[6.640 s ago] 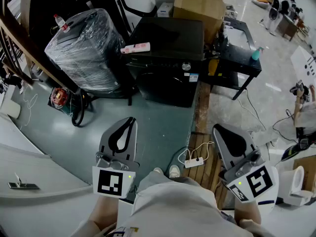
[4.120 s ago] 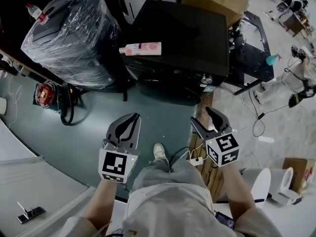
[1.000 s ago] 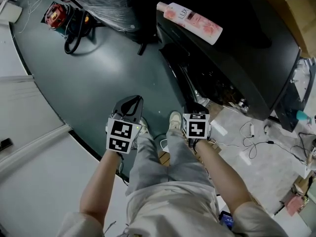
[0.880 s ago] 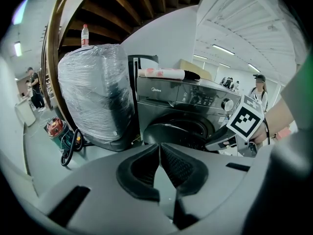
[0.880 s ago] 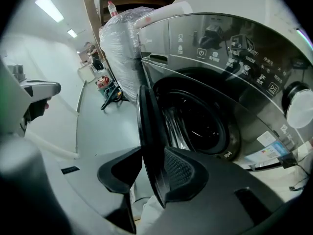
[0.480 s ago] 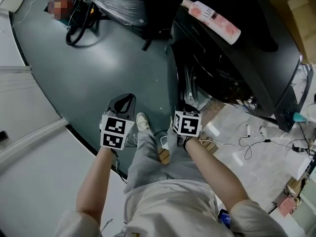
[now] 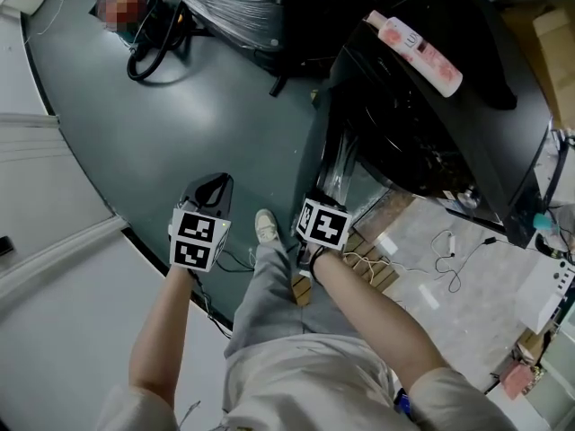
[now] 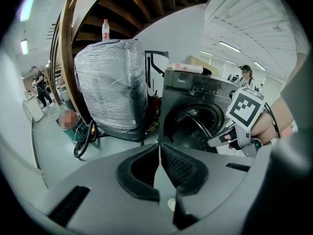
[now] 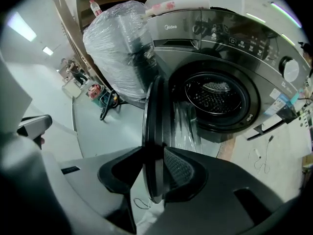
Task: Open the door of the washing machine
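Right gripper (image 9: 155, 153): jaws closed onto the rim of the washing machine door (image 9: 152, 116). The rim stands edge-on between the two pads, with both pads against it. The jaws stand partly apart, held so by the thickness of the rim.

Left gripper (image 8: 159, 148): jaws brought together, tips meeting, nothing between them. It hangs free above the grey-green floor (image 7: 207, 106), beside the person's left leg and apart from the machine.

Door: off its seat and swung well out from the front of the washing machine (image 9: 220, 33), hinged on the left as the right gripper view shows it. The round drum opening (image 9: 217, 94) is fully exposed, with the perforated metal drum visible inside. In the head view the door (image 7: 331, 164) projects from the dark cabinet toward the person, and the right gripper sits at its outer edge, pointing steeply down.

Surroundings:
- A pink and white bottle (image 7: 418, 41) lies on its side on top of the machine.
- A bulky item wrapped in clear film (image 8: 110, 87) stands just left of the machine, with a small drinks bottle (image 8: 105, 29) upright on top.
- White cables (image 7: 449, 241) trail over the pale floor on the machine's right.
- People stand far off in the background of the left gripper view.
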`<state>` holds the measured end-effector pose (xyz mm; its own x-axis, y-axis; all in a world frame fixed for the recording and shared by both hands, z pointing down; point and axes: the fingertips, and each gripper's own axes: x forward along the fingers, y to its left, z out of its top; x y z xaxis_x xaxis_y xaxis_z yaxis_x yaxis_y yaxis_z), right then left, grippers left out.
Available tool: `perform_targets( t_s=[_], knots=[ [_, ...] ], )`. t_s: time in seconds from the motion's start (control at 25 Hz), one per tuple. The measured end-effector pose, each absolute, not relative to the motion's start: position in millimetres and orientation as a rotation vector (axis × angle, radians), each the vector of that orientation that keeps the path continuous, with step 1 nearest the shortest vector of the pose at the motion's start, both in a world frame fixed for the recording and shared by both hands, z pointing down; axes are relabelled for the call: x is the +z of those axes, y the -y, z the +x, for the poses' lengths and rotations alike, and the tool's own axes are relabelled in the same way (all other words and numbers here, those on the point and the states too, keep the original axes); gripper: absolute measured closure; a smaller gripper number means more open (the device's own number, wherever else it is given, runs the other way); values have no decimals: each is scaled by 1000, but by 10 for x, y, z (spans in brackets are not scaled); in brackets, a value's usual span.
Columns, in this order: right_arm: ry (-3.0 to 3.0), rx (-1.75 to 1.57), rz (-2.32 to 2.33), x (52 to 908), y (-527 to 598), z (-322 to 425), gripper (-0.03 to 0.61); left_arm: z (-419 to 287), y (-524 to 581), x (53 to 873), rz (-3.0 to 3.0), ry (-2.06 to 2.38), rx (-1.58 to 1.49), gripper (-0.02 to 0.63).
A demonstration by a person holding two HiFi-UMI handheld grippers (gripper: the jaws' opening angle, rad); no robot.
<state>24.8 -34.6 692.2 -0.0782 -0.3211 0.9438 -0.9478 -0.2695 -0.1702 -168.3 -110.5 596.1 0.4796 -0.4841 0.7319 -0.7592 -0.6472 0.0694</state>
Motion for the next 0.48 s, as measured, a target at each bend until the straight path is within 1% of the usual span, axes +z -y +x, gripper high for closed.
perform_targets(
  t_s=[0.48],
  knots=[
    [1330, 1498, 1676, 6959, 656, -413, 411, -2178, 1476, 5975, 2353, 1099, 1027, 586]
  ],
)
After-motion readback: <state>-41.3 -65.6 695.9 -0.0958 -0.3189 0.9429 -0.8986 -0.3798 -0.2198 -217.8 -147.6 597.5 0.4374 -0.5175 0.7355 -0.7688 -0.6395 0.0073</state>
